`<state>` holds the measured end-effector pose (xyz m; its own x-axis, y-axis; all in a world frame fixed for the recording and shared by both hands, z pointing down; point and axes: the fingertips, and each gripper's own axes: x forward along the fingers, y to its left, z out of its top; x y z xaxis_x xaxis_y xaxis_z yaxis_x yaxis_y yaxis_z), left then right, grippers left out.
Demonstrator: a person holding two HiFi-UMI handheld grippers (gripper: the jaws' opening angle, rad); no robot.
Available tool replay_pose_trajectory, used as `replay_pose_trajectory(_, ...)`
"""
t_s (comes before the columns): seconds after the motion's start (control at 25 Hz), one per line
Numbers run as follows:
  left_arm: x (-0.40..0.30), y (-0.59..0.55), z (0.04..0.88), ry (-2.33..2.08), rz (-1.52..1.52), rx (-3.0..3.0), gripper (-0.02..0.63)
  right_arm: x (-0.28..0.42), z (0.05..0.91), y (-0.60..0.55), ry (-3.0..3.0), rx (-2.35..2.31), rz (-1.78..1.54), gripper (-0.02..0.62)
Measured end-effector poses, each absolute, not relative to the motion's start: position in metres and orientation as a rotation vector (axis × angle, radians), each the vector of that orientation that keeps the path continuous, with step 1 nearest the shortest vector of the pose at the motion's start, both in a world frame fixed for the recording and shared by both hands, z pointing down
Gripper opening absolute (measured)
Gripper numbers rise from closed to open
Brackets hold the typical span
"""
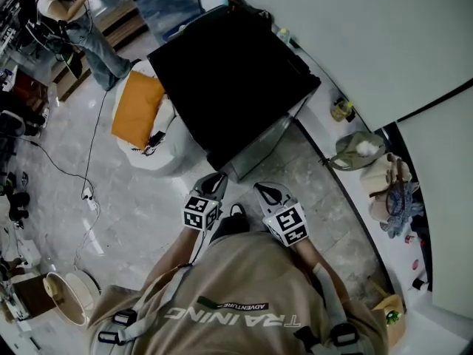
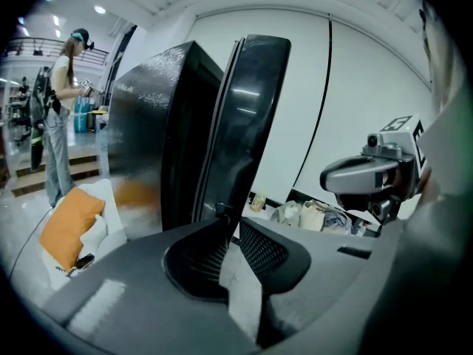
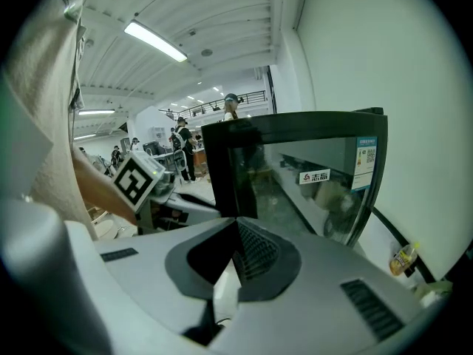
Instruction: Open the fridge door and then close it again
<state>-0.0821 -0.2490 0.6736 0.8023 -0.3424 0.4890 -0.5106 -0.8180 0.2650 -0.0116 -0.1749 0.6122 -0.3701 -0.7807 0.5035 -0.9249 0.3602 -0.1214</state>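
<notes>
The person stands right in front of the fridge and looks down on its black top. Both arms are bent and reach forward from the body, side by side and close together.

The left tongs point at the near corner of the fridge. Their two jaws are pressed together at the tips, and nothing is between them. They sit just beside the fridge but do not touch it.

The right tongs are held the same way, a little further back. Their jaws meet at the tips too and hold nothing. Each pair carries its marker cube on top, near the wrist.

The door is glass with a dark frame. In the right gripper view it fills the space ahead, and shelves show dimly behind it. It looks shut, lying flat on the front of the fridge, and neither pair of tongs is on it.

To the left of the fridge an orange cushion lies on a white seat. A small bottle stands by the wall, to the right of the fridge.
</notes>
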Motion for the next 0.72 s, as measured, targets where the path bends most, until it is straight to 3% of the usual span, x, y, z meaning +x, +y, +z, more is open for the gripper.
replay_pose_trajectory(0.72, -0.053, -0.180, 0.677, -0.903, 0.677, 2.522, 0.044, 0.044, 0.610, -0.105, -2.373, 1.371, 0.481, -0.005)
